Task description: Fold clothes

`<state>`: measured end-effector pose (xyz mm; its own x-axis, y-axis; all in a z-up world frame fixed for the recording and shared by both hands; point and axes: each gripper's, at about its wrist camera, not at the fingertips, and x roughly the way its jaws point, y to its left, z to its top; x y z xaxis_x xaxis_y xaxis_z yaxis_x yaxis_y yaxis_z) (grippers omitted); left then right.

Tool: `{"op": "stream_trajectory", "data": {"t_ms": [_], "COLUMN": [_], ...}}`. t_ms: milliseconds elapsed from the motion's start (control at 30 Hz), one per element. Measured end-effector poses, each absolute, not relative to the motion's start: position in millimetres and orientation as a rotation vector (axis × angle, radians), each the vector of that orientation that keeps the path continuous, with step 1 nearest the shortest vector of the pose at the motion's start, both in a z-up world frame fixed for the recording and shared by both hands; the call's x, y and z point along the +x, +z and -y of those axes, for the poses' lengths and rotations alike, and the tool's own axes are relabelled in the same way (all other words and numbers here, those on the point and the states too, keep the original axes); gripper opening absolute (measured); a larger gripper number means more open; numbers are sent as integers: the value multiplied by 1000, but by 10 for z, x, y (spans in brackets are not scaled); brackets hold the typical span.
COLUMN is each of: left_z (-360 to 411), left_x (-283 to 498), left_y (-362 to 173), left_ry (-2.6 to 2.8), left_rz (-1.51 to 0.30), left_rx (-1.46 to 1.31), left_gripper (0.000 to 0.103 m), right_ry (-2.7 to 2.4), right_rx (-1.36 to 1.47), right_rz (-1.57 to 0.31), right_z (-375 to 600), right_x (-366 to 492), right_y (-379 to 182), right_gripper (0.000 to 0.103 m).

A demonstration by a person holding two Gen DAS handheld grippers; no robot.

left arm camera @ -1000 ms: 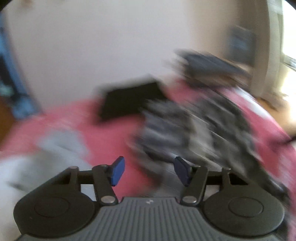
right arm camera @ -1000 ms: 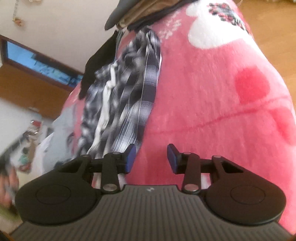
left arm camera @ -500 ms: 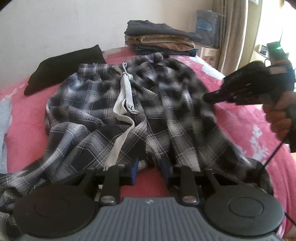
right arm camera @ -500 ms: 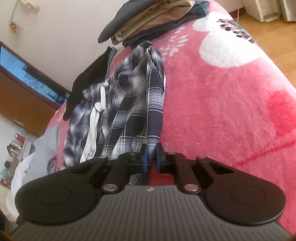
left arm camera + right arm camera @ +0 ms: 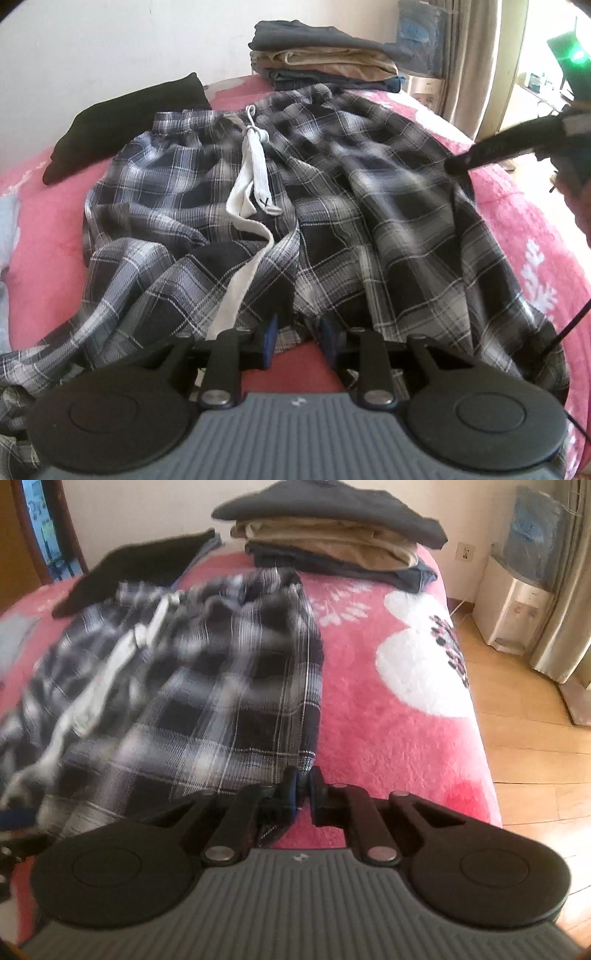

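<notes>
Plaid pyjama trousers (image 5: 332, 206) lie spread on a pink blanket (image 5: 48, 236), waistband toward the wall, legs running back toward the grippers. The left gripper (image 5: 297, 338) has its jaws narrowly parted around a fold of the hem; whether the pads press it cannot be told. The left view alone shows the white drawstring (image 5: 251, 173) clearly, with the other tool at far right. The right gripper (image 5: 302, 786), jaws having just closed and eased slightly, pinches the trousers' (image 5: 207, 701) lower corner. Only its view shows the wooden floor (image 5: 535, 760). Folded clothes (image 5: 332, 528) are stacked beyond.
</notes>
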<state>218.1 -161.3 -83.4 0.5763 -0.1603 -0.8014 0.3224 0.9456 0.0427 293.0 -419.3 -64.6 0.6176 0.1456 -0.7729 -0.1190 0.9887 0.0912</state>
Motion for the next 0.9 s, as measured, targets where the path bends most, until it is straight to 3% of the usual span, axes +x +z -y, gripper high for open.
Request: {"op": "stream_trajectory", "data": {"t_ms": [267, 367, 400, 433, 700, 900], "left_z": [1543, 1584, 1595, 1604, 1475, 1421], "left_x": [2209, 2272, 2293, 2316, 2454, 2491], "left_y": [-762, -810, -837, -864, -929, -931], "left_ry": [-315, -305, -291, -277, -262, -260], "left_rz": [-842, -843, -847, -853, -896, -900], "left_rx": [148, 154, 164, 173, 110, 83], "left_gripper": [30, 30, 30, 30, 33, 33], "right_ry": [194, 193, 193, 173, 137, 193], "right_rx": [390, 496, 512, 499, 347, 260], "right_rz": [-874, -899, -910, -909, -892, -772], "right_z": [4519, 4494, 4479, 4457, 4413, 4317], "right_x": [3287, 3531, 3581, 3584, 3625, 3911], "right_y": [-559, -773, -840, -858, -738, -541], "right_gripper": [24, 24, 6, 5, 8, 13]}}
